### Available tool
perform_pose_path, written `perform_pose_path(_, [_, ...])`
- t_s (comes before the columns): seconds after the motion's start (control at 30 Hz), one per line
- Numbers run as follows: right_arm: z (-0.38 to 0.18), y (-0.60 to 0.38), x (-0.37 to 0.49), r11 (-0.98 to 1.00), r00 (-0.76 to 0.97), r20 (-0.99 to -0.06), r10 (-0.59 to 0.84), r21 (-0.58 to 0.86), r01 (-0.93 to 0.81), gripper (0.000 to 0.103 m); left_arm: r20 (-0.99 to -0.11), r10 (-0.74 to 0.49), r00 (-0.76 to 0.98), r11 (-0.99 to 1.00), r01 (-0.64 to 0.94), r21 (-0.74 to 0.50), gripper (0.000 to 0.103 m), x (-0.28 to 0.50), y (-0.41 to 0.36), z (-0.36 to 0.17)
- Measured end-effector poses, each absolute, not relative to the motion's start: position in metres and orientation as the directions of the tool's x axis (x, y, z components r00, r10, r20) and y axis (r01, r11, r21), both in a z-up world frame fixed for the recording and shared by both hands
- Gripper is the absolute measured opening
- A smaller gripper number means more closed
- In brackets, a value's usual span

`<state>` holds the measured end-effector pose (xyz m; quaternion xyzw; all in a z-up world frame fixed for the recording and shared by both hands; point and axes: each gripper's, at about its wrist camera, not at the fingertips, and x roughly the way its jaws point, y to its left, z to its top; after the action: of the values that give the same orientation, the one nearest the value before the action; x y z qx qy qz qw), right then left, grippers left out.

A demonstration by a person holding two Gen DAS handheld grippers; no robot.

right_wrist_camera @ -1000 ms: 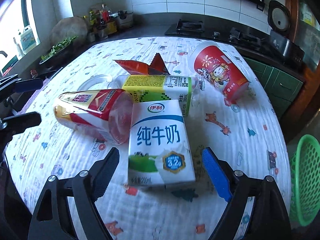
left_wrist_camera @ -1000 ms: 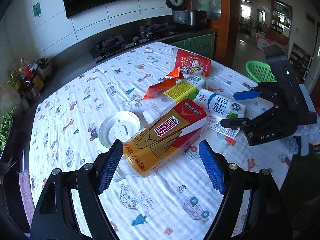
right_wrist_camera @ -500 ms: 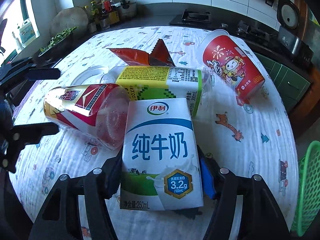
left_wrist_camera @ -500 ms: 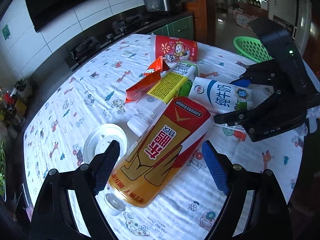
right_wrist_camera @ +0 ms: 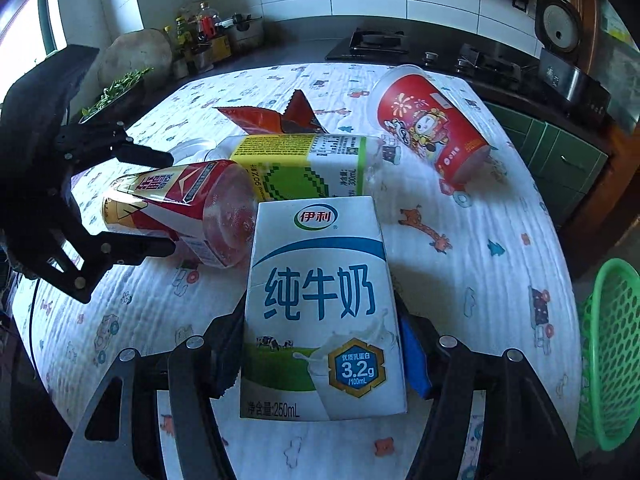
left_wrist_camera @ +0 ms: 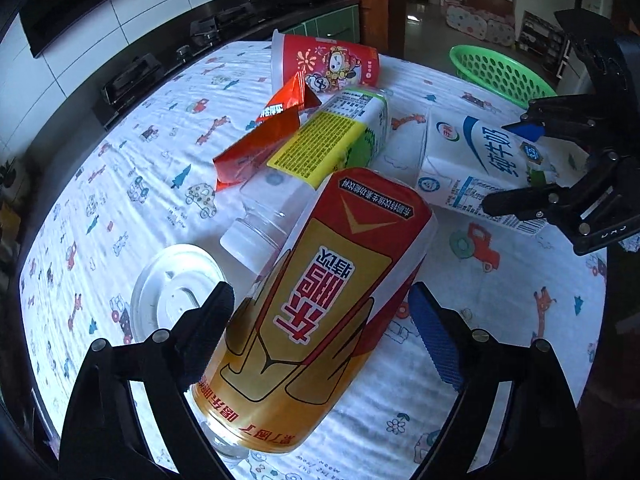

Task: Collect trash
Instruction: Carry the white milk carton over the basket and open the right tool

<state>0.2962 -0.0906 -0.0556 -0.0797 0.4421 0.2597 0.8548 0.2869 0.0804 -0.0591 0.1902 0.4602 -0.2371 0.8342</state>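
Observation:
A red and gold drink bottle [left_wrist_camera: 320,312] lies on the table between the fingers of my left gripper [left_wrist_camera: 320,320]; the left finger touches it and a small gap shows at the blue right pad [left_wrist_camera: 434,336]. My right gripper [right_wrist_camera: 320,344] is shut on a white and blue milk carton [right_wrist_camera: 320,304], also seen in the left wrist view [left_wrist_camera: 480,160]. A yellow-green labelled clear bottle [left_wrist_camera: 336,144], a red snack wrapper [left_wrist_camera: 264,140] and a red paper cup [left_wrist_camera: 324,64] lie behind. A green basket [right_wrist_camera: 608,352] stands beyond the table edge.
A white plastic lid [left_wrist_camera: 172,296] lies left of the red bottle. The table has a white patterned cloth [right_wrist_camera: 460,264]. A counter with a stove [right_wrist_camera: 376,44] and a rice cooker [right_wrist_camera: 560,40] runs behind the table.
My right gripper closed onto the milk carton. My left gripper moved forward around the red and gold bottle and its fingers narrowed toward it.

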Motion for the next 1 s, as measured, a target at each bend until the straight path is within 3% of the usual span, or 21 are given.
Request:
perform_pose_path(0.2, [-0.057,-0.104,0.289,0.861,0.478,-0.796,0.371,0.102,-0.499,0.063,-0.868,-0.275,0.413,0.806,0.592,0.027,0.085,0.280,0.078,-0.051])
perform_pose_path(0.63, [-0.058,-0.127,0.276,0.877,0.483,-0.798,0.361,0.114,-0.467,0.063,-0.890,-0.214,0.402,0.728,0.673,0.130,0.086,0.275,0.050,-0.062])
perform_pose_path(1.0, [-0.051,-0.152,0.263,0.894,0.514,-0.778,0.360,0.131,-0.428,0.063,-0.877,-0.226,0.424,0.773,0.626,0.103,0.080,0.263,0.035,-0.056])
